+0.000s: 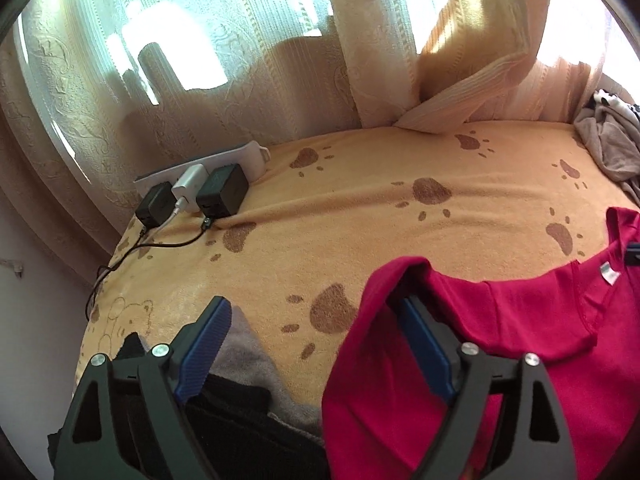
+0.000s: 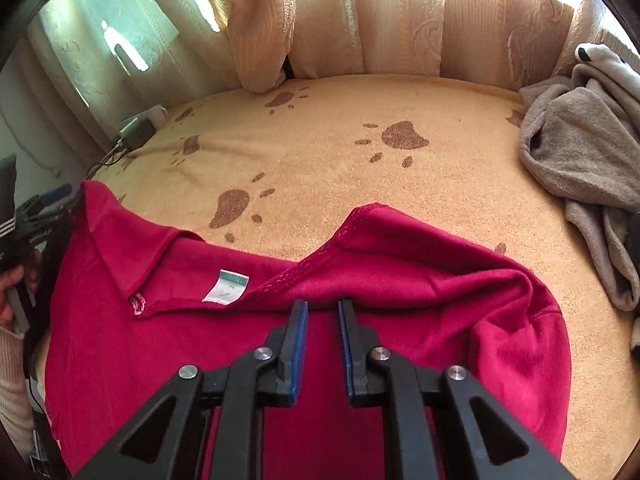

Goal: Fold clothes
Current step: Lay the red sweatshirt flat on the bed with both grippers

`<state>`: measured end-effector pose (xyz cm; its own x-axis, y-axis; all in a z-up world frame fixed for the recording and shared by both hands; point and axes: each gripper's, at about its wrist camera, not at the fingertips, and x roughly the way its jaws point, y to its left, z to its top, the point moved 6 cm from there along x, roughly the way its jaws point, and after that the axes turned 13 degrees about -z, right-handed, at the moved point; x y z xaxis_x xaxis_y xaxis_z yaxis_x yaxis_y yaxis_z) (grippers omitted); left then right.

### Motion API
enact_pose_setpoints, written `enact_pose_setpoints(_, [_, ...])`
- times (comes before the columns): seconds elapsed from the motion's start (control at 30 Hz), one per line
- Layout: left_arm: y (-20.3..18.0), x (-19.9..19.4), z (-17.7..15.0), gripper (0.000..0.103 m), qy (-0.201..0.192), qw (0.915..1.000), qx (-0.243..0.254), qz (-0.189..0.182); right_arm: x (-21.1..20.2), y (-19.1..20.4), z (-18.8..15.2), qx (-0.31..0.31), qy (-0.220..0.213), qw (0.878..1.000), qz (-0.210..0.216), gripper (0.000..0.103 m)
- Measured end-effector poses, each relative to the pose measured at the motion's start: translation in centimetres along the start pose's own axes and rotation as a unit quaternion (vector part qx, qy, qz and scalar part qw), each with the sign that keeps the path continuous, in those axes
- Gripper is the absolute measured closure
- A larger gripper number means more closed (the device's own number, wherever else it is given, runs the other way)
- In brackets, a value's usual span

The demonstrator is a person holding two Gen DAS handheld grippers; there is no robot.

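A red shirt (image 2: 168, 340) lies collar-up on the orange paw-print blanket (image 2: 340, 168), its white label (image 2: 226, 286) showing. My right gripper (image 2: 322, 308) has its jaws drawn close on a raised fold of the shirt beside the collar. My left gripper (image 1: 314, 308) stands wide open at the shirt's other shoulder. The red shirt (image 1: 500, 320) is draped over the left gripper's right finger, and its left finger is bare. A hand (image 2: 12, 292) holds the left gripper at the left edge of the right wrist view.
A power strip with plugged chargers (image 1: 200, 188) and trailing cables sits at the bed's far left. A grey garment pile (image 2: 580, 160) lies at the right. Dark and grey clothes (image 1: 240, 380) lie under the left gripper. Curtains (image 2: 400, 20) hang behind the bed.
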<state>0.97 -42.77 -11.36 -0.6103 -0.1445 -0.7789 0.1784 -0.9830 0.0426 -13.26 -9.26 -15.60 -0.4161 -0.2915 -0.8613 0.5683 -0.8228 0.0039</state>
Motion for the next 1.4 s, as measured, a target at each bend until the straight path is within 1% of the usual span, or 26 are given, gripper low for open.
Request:
enact_pose_setpoints(0.1, [-2.4, -1.4, -1.4, 0.000, -0.005, 0.9985, 0.052, -0.013, 0.4, 0.2, 1.2, -0.010, -0.010, 1.000, -0.020, 0.086])
enact_pose_setpoints(0.17, [-3.9, -2.3, -2.3, 0.000, -0.003, 0.9959, 0.088, -0.023, 0.7, 0.2, 2.3, -0.008, -0.018, 0.999, -0.026, 0.086])
enact_pose_setpoints(0.27, [-6.4, -3.0, -3.5, 0.000, 0.013, 0.9913, 0.118, -0.057, 1.6, -0.3, 3.8, 0.007, -0.021, 0.999, -0.031, 0.086])
enact_pose_setpoints(0.37, [-9.2, -2.7, -4.5, 0.000, 0.034, 0.9852, 0.141, -0.091, 2.8, -1.1, 4.6, 0.030, -0.011, 0.999, -0.027, 0.086])
enact_pose_setpoints(0.47, [-11.7, -1.3, -4.6, 0.000, 0.050, 0.9793, 0.151, -0.125, 2.7, -1.4, 4.8, 0.043, -0.018, 0.999, -0.026, 0.086])
enact_pose_setpoints(0.5, [-12.3, -0.6, -4.3, 0.000, 0.053, 0.9789, 0.152, -0.126, 2.7, -1.5, 4.8, 0.046, -0.021, 0.998, -0.028, 0.086])
enact_pose_setpoints(0.57, [-12.8, 1.2, -3.3, 0.000, 0.058, 0.9809, 0.149, -0.111, 2.5, -1.8, 4.7, 0.051, -0.025, 0.998, -0.032, 0.086])
enact_pose_setpoints(0.63, [-12.4, 3.0, -1.8, 0.000, 0.058, 0.9858, 0.132, -0.086, 2.0, -2.3, 4.6, 0.059, -0.034, 0.997, -0.043, 0.086])
enact_pose_setpoints(0.7, [-11.8, 4.7, 0.0, 0.000, 0.054, 0.9902, 0.113, -0.062, 1.3, -2.6, 4.5, 0.068, -0.043, 0.996, -0.043, 0.086])
enact_pose_setpoints(0.8, [-9.8, 6.7, 2.9, 0.000, 0.044, 0.9960, 0.071, -0.031, 0.0, -3.1, 4.4, 0.083, -0.056, 0.994, -0.034, 0.086])
enact_pose_setpoints(0.87, [-8.4, 7.8, 4.3, 0.000, 0.037, 0.9986, 0.033, -0.014, -0.8, -3.4, 4.3, 0.092, -0.066, 0.993, -0.028, 0.086])
enact_pose_setpoints(0.97, [-6.1, 8.3, 5.7, 0.000, 0.020, 0.9995, -0.007, 0.022, -2.0, -3.7, 4.0, 0.105, -0.076, 0.991, -0.017, 0.086])
enact_pose_setpoints(1.0, [-5.6, 8.3, 5.9, 0.000, 0.017, 0.9994, -0.017, 0.025, -2.1, -3.5, 3.8, 0.105, -0.072, 0.992, -0.010, 0.086])
enact_pose_setpoints(1.07, [-5.4, 8.0, 5.7, 0.000, 0.017, 0.9995, -0.025, -0.001, -2.0, -2.9, 3.4, 0.099, -0.060, 0.993, 0.003, 0.086])
enact_pose_setpoints(1.1, [-5.8, 7.6, 5.5, 0.000, 0.016, 0.9995, -0.022, -0.014, -1.6, -2.5, 3.1, 0.093, -0.051, 0.994, 0.002, 0.086])
enact_pose_setpoints(1.2, [-8.0, 6.4, 4.8, 0.000, 0.012, 0.9988, 0.008, -0.046, -0.3, -1.6, 2.3, 0.076, -0.026, 0.997, -0.004, 0.086])
enact_pose_setpoints(1.27, [-10.4, 6.3, 4.1, 0.000, 0.019, 0.9969, 0.036, -0.068, 1.0, -1.5, 1.9, 0.067, -0.009, 0.997, -0.024, 0.086])
enact_pose_setpoints(1.3, [-11.5, 6.6, 3.8, 0.000, 0.027, 0.9953, 0.050, -0.078, 1.4, -1.7, 1.9, 0.067, -0.011, 0.997, -0.028, 0.086])
enact_pose_setpoints(1.33, [-12.5, 7.1, 3.4, 0.000, 0.035, 0.9938, 0.061, -0.086, 1.4, -1.9, 2.0, 0.070, -0.019, 0.997, -0.029, 0.086])
enact_pose_setpoints(1.4, [-13.6, 8.5, 2.9, 0.000, 0.050, 0.9929, 0.075, -0.077, 1.6, -2.7, 2.3, 0.076, -0.022, 0.996, -0.046, 0.086])
